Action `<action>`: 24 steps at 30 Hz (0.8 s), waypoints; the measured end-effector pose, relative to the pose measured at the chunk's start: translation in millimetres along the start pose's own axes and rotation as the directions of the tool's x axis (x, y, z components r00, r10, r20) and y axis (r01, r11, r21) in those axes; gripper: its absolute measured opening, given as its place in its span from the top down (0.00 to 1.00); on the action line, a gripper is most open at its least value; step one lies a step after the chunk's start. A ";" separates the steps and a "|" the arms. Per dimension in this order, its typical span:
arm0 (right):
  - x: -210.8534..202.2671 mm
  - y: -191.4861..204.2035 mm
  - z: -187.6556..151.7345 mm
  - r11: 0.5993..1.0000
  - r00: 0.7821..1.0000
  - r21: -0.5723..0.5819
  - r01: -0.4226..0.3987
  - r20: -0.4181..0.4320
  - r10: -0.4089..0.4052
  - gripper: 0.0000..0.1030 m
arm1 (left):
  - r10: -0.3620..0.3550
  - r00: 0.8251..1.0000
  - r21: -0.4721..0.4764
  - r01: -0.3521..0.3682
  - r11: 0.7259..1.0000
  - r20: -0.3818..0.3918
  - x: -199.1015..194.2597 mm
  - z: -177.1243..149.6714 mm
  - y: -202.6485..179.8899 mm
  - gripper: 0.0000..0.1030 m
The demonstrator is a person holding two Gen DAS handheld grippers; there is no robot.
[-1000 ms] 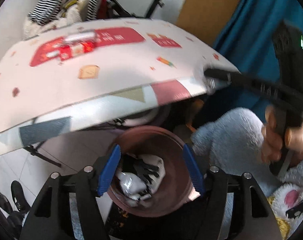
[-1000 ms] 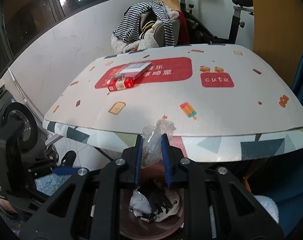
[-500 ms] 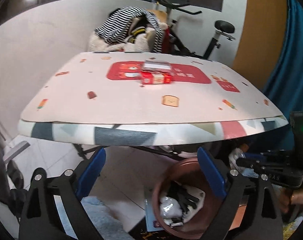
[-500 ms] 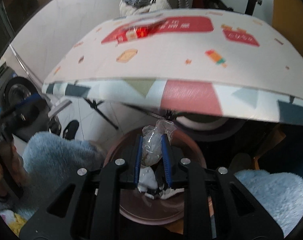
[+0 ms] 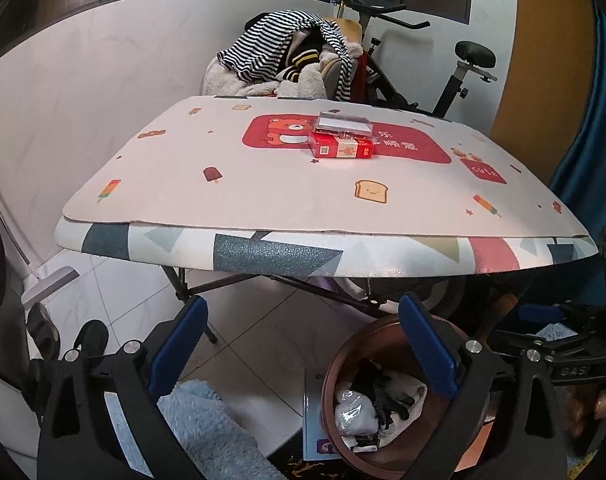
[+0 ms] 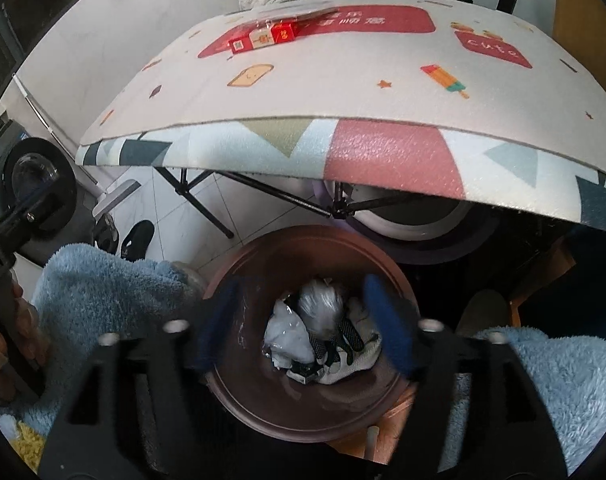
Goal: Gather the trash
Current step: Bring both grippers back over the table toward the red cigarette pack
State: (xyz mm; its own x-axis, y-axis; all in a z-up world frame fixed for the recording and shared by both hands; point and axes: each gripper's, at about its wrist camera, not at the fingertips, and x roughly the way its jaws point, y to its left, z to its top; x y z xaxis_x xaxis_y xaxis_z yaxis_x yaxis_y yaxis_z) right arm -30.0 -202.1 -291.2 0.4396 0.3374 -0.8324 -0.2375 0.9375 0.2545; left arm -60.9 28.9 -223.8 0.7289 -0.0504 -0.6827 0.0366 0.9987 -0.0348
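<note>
Right gripper [image 6: 303, 328]: released, jaws just sprung wide, nothing between the pads; blurred blue fingers [image 6: 387, 328] hang over the brown bin [image 6: 239, 264]. Crumpled clear plastic wrapper [image 6: 319, 304] lies in the bin at 12 o'clock of the gripper, on top of other trash [image 6: 339, 356].

Left gripper [image 5: 303, 352]: released, jaws just opened to full spread, empty, aimed at the table [image 5: 263, 252].

Step in hand, judged: drop finished. Lift clear straight up before swinging, avoiding the bin rim and table edge. Next target, judged: red box [image 5: 341, 148] at 12 o'clock on the tabletop.

Right wrist view alone: whole bin interior. Left wrist view alone: clear case [image 5: 345, 124] touching the box's far side, and the right gripper at 3 o'clock.
</note>
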 end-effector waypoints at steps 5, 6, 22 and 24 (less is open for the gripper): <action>1.0 -0.5 1.6 1.000 1.000 0.001 0.019 0.001 -0.019 0.06 | 0.002 1.000 -0.011 -0.002 1.000 0.001 -0.8 -0.4 1.5 0.07; 1.2 -0.8 1.9 1.000 1.000 0.001 0.025 0.000 -0.025 0.06 | 0.002 1.000 -0.014 -0.002 1.000 0.000 -0.6 0.5 2.9 0.07; -27.7 -7.4 47.0 1.000 0.994 -0.027 -0.003 0.105 0.006 0.05 | 0.133 0.989 -0.183 -0.118 0.976 0.072 -5.3 46.8 40.6 0.06; -31.8 -11.1 57.7 1.000 0.993 -0.014 -0.005 0.119 0.006 0.05 | 0.117 0.989 -0.196 -0.097 0.976 0.088 -6.1 55.1 46.4 0.06</action>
State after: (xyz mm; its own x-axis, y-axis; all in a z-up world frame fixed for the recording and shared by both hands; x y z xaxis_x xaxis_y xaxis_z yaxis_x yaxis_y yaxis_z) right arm 8.6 -218.3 -239.2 0.5378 0.3511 -0.7665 -0.2519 0.9345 0.2514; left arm -25.9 75.5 -181.1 0.7857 0.0666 -0.6150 -0.1697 0.9793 -0.1107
